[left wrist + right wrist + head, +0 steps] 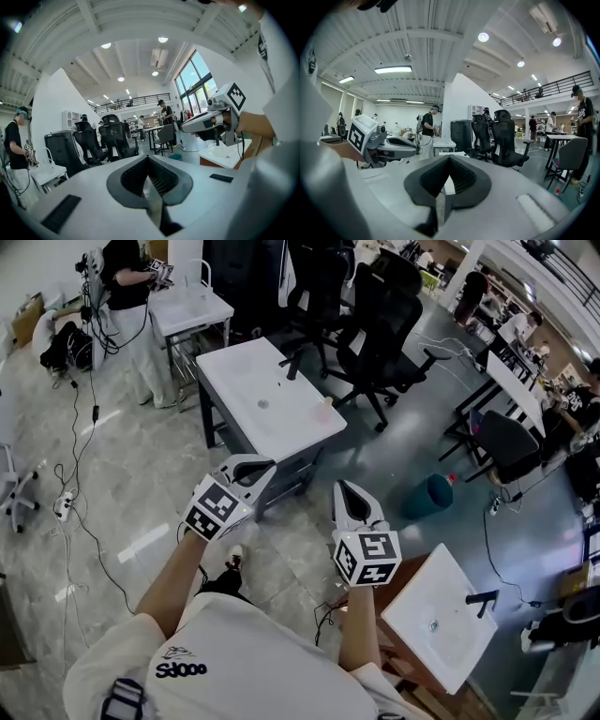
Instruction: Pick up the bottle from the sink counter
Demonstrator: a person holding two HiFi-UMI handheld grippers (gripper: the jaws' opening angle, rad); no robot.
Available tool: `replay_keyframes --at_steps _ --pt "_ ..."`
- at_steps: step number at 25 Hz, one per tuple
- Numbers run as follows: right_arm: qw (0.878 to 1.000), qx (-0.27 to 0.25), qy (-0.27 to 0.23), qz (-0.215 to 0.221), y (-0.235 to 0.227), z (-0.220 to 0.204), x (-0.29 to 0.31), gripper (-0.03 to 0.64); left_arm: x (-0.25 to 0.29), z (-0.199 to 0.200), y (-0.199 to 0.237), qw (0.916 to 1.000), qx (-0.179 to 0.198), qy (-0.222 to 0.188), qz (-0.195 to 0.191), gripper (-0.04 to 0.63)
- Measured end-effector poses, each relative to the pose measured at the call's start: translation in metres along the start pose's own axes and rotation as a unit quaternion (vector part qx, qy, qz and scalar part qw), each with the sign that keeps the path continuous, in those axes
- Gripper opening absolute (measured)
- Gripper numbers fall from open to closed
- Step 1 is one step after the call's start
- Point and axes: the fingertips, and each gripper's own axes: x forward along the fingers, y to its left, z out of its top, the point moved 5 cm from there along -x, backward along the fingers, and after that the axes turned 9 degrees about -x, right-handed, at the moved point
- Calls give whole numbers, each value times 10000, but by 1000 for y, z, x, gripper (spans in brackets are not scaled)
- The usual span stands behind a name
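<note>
Bottle point(323, 410) sits on sink counter point(246, 381), apart from left claw point(262, 466) and right claw point(346, 489).

I see white sink counter point(239, 371) just beyond fingertips of left gripper point(262, 464), ahead-left of right gripper point(344, 487). On it: black faucet point(292, 363) at far side, drain point(263, 404) mid-basin, small pale bottle point(323, 410) near right edge. Second sink counter point(459, 638) right of right fingertips, with own faucet point(482, 599). Grey floor point(141, 484) below fingers carries teal bin point(429, 496) to right and power strip point(64, 505) far left.
</note>
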Motion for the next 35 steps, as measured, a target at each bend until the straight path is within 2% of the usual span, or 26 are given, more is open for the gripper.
replay_keyframes --at_steps 8,13,22,30,35 --pt "9993 -122 -232 -259 -31 26 85 8 51 12 87 10000 -12 29 85 6" --pt "9993 -135 -151 -310 -51 31 123 9 79 20 125 10000 18 4 45 6" --pt "9970 -315 104 -700 -71 25 174 9 116 18 174 9998 -20 48 -187 6" --pt "9968 86 150 -774 -80 14 215 9 138 7 215 9993 -25 126 -340 6" --pt "9958 146 238 -867 -79 8 226 9 145 2 226 9986 -185 121 -488 6"
